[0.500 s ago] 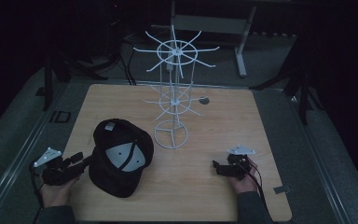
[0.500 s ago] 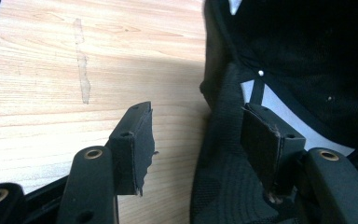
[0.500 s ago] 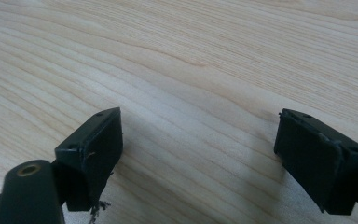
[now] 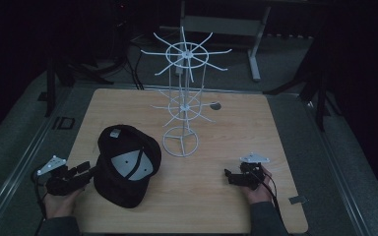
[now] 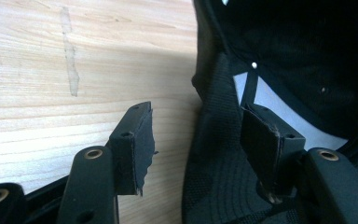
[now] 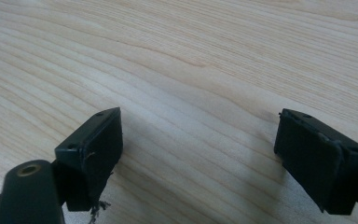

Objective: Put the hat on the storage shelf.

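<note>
A black cap lies upside down on the front left of the wooden table, its pale inner lining facing up. My left gripper reaches its left edge. In the left gripper view the cap's rim stands between the jaws of the left gripper: one jaw is inside the cap and the other is over bare wood, with a gap to the fabric. My right gripper rests at the front right, open, and the right gripper view shows the right gripper with just wood grain between its jaws.
A tall white wire rack with radiating arms stands on a ring base at the table's middle back. A small dark disc lies to its right. Dark stands and cables surround the table on the grey floor.
</note>
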Demonstrator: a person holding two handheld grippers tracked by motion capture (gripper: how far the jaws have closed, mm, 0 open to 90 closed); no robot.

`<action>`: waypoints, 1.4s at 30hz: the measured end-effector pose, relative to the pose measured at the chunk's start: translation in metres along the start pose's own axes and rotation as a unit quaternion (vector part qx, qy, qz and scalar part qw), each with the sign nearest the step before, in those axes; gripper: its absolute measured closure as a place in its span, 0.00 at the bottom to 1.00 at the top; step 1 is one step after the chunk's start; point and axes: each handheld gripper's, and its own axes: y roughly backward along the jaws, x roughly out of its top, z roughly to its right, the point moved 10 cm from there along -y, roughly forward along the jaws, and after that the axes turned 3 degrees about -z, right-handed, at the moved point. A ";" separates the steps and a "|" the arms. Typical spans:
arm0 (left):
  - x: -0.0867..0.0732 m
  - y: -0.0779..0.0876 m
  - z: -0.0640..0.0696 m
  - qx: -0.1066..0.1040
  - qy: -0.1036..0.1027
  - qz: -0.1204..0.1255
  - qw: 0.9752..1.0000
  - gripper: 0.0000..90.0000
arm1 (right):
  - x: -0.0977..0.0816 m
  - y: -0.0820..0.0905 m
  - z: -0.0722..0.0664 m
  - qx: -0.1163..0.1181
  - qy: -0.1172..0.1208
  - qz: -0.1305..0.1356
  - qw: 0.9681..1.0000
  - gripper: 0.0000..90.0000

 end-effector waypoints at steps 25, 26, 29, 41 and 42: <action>-0.008 -0.005 -0.002 0.001 -0.007 -0.029 1.000 0.46 | 0.000 0.000 0.000 0.000 0.001 0.000 1.000 0.17; -0.008 -0.006 -0.003 0.001 -0.007 -0.031 0.999 0.46 | 0.000 0.000 0.000 0.000 0.001 0.000 1.000 0.17; -0.009 -0.007 -0.003 0.000 -0.009 -0.037 0.999 0.45 | 0.000 0.000 0.000 0.000 0.001 0.000 1.000 0.17; -0.014 -0.014 -0.004 -0.009 -0.013 -0.057 0.998 0.43 | 0.000 0.000 0.000 0.001 0.001 0.000 1.000 0.17; -0.014 -0.014 -0.003 -0.011 -0.015 -0.058 0.998 0.44 | 0.000 0.000 0.000 0.001 0.001 0.000 1.000 0.17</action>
